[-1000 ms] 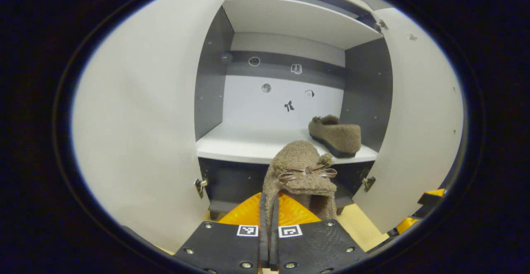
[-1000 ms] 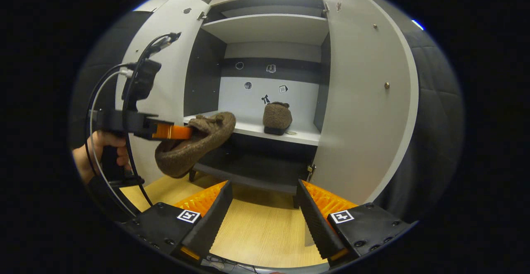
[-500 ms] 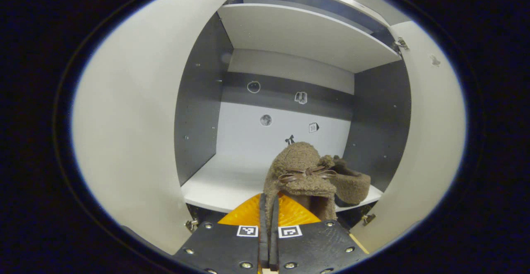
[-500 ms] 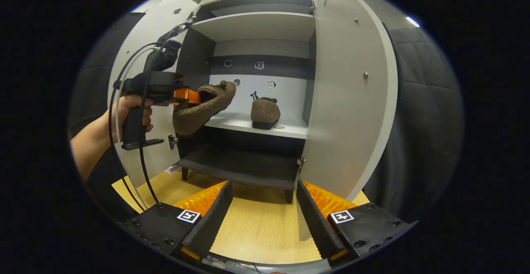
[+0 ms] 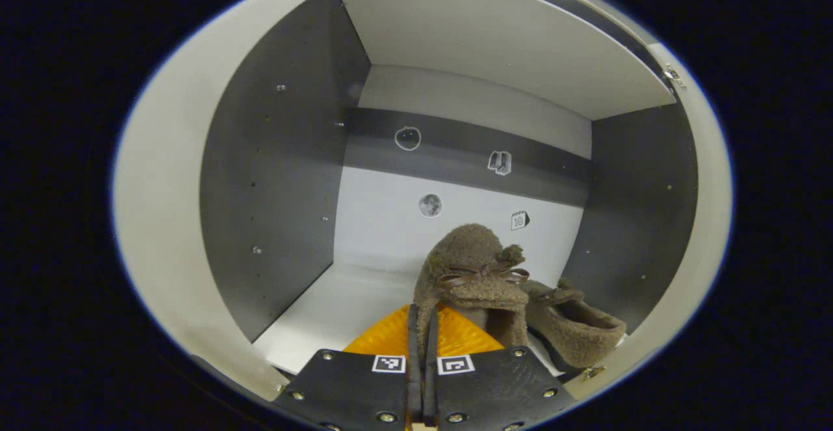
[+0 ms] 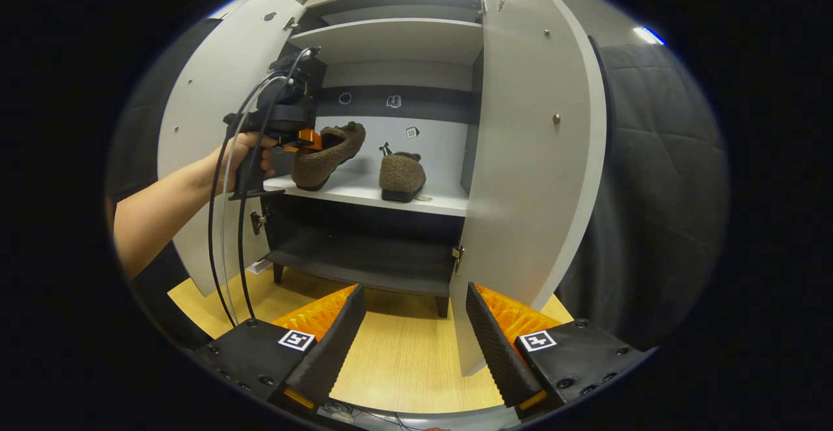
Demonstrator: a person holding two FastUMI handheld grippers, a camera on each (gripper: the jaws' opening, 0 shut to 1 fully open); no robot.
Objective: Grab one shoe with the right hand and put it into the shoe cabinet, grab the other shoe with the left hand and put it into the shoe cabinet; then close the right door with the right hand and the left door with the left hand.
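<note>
Since a second ago the left gripper (image 6: 306, 139), fingers clamped on the fuzzy brown slipper (image 5: 470, 273), has carried it over the cabinet shelf (image 6: 364, 190) near the placed slipper (image 6: 400, 174), risking a knock, while the right gripper (image 6: 410, 327) hangs open and empty.

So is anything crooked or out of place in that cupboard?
Only the held shoe: pinched at its heel by the left gripper, it tilts toe-up over the shelf. The other shoe sits flat.
</note>
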